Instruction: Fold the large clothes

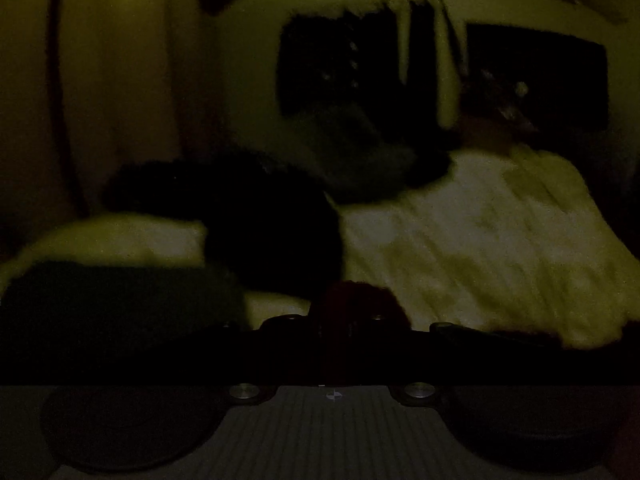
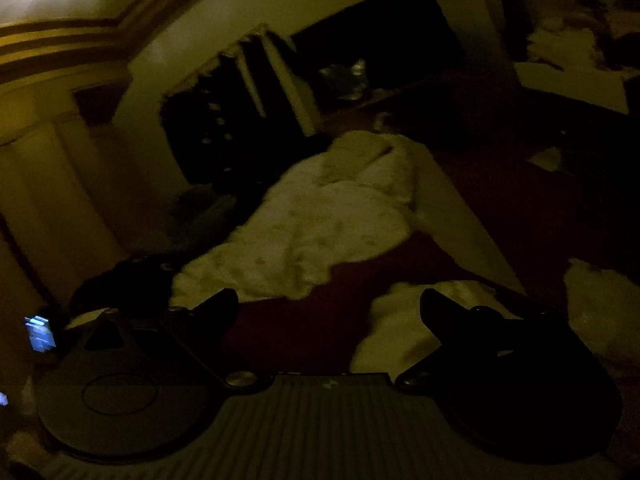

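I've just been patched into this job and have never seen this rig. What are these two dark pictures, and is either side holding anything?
There is no robot arm: a person carries a two-finger gripper in each hand, and each gripper has a wide-angle camera looking forward along its fingers. One picture comes from the left gripper, the other from the right gripper.

In the right view the two dark fingers stand wide apart with nothing between them, over a dark red surface. A large pale patterned cloth lies crumpled on it ahead, and more pale fabric lies beside one finger.

The left view is very dark and blurred. Pale cloth shows on its right side, but the fingers are lost in shadow, so I cannot tell whether that gripper holds anything.
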`<action>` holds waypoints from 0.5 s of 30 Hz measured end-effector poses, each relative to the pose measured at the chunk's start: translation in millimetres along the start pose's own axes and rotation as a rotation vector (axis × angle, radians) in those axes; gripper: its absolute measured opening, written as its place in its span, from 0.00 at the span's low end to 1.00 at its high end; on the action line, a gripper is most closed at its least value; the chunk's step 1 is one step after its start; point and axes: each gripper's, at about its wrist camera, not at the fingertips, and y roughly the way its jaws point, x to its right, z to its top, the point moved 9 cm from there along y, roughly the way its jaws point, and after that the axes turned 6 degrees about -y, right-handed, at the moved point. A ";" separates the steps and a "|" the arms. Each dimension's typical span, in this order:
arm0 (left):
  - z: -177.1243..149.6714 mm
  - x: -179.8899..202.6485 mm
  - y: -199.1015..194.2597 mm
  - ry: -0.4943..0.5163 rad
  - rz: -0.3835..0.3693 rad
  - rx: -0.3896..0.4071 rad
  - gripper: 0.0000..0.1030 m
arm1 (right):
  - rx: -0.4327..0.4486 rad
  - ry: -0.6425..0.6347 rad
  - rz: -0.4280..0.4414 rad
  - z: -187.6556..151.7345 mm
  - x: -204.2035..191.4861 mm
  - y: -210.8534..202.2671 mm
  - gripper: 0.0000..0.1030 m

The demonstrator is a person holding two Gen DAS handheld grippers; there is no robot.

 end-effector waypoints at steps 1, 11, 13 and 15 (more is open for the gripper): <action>11.0 -6.5 1.8 -0.010 0.028 0.016 0.83 | -0.010 0.014 0.011 -0.4 -0.6 3.6 0.94; -46.1 21.9 -4.0 0.061 -0.126 -0.101 1.00 | -0.133 0.067 0.093 -29.3 -10.0 32.3 0.93; -52.2 29.1 -13.8 0.041 -0.192 -0.135 1.00 | -0.140 0.079 0.102 -30.1 -10.0 33.5 0.93; -51.6 32.5 -26.8 -0.027 -0.282 -0.162 1.00 | -0.137 0.070 0.104 -27.7 -11.1 32.7 0.93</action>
